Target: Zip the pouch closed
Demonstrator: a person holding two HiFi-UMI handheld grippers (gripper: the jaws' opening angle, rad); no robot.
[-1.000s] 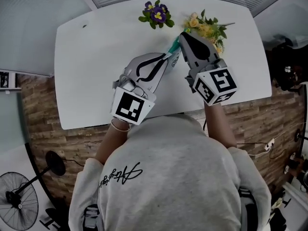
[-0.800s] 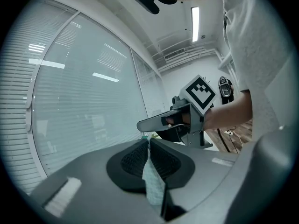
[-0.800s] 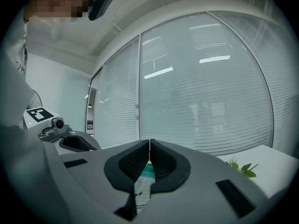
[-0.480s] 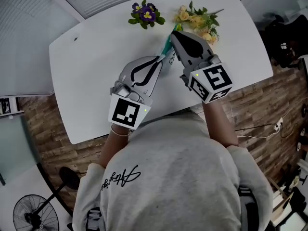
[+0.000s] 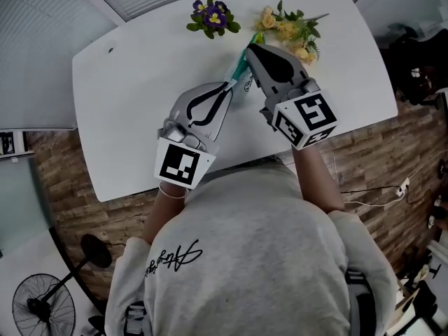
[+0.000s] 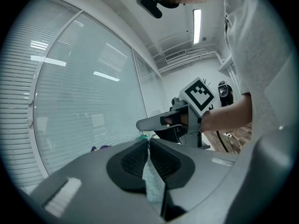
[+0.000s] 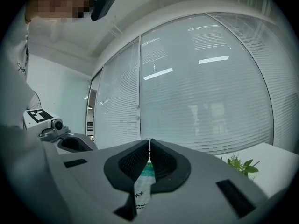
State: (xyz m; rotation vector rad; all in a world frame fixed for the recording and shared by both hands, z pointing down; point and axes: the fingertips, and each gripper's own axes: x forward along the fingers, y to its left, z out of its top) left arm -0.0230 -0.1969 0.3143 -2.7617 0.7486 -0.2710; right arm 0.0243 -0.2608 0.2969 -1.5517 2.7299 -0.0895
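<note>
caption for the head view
Over a white table, the left gripper and right gripper both clamp the pouch; purple flowers and yellow flowers beyond.

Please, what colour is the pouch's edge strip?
Teal, on the pale printed pouch; clearest in the head view.

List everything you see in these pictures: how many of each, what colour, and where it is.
table: one, white, below both grippers
purple flowers: one bunch, purple with green leaves, far edge of the table
yellow flowers: one bunch, yellow with green leaves, far edge, right of the purple flowers
pouch: one, pale with a teal strip, clamped by both grippers
fan: one, black, on the floor at lower left
floor: one, brown wood, around the table
sweatshirt: one, grey, on the person
left gripper: one, grey, shut on the pouch
right gripper: one, grey, shut on the pouch
</note>
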